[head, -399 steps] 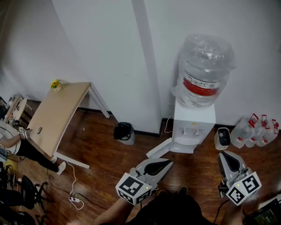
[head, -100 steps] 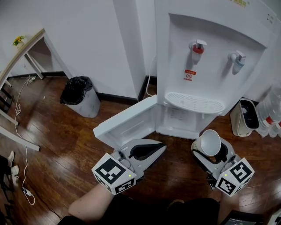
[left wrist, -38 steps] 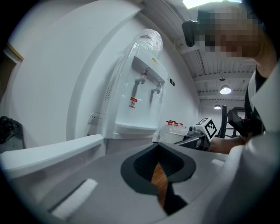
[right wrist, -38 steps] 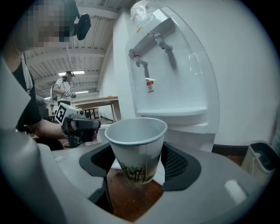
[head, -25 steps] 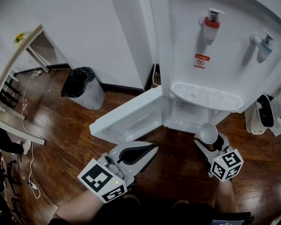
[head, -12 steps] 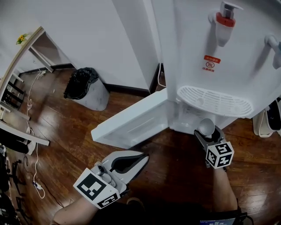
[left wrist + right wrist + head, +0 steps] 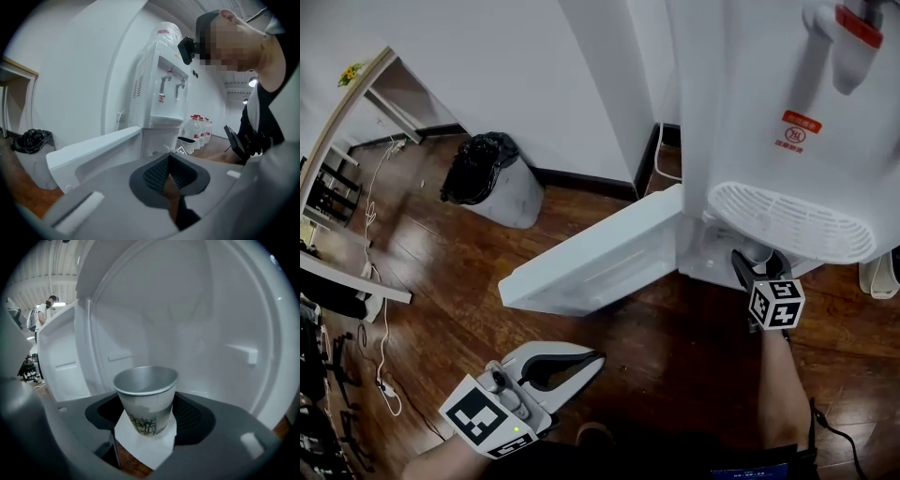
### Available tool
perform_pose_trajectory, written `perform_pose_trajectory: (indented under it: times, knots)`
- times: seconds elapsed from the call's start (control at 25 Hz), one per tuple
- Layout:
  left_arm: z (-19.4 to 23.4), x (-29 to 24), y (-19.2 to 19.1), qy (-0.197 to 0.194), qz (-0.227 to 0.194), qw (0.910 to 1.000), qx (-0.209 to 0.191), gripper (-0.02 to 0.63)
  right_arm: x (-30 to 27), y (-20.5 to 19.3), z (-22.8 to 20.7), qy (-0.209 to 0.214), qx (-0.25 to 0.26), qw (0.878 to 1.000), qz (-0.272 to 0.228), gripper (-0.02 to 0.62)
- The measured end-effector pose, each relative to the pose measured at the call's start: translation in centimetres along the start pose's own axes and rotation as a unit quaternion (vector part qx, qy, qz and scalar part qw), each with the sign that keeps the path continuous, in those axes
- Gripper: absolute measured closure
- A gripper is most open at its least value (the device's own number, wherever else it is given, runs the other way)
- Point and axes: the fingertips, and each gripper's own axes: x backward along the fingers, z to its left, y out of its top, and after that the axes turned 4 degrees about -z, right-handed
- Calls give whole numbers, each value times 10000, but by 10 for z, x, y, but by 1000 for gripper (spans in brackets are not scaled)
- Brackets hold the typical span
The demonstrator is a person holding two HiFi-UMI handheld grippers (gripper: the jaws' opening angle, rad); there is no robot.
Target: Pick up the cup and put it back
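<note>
Gripping cup [image 7: 146, 399] upright with right gripper [image 7: 757, 261] inside open dispenser cabinet [image 7: 211, 333], likely to set it back level; holding left gripper [image 7: 591, 359] closed, empty, low aside.

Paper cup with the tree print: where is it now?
The tree-printed paper cup stands upright, held by the right gripper, inside the open lower cabinet of the white water dispenser, at the head view's right.

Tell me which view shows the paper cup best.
Right gripper view: the white paper cup with a dark print stands upright, gripped in the right claw, at the white water dispenser's open cabinet. Head view shows only its rim under the white perforated drip tray. Left gripper view doesn't show it.
</note>
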Motion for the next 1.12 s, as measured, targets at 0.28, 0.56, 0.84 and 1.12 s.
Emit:
perform_pose_trajectory:
  times: [0.28,0.56,0.84,1.12]
  knots:
    - [6,12,-3,-21,-16,9999,131,604,-26,9,-37,-467,-271,9985,-35,275]
    - [13,17,-10,-70,101,9997,219,604,-46,-1,-56,-715,-597,9956,99,276]
    - [16,17,-11,-62,149,9994,305,604,-58,-1,-58,-795,-512,9955,91,276]
    - [13,16,-10,-78,160,9994,287,604,-59,-11,-56,-837,-230,9956,353,273]
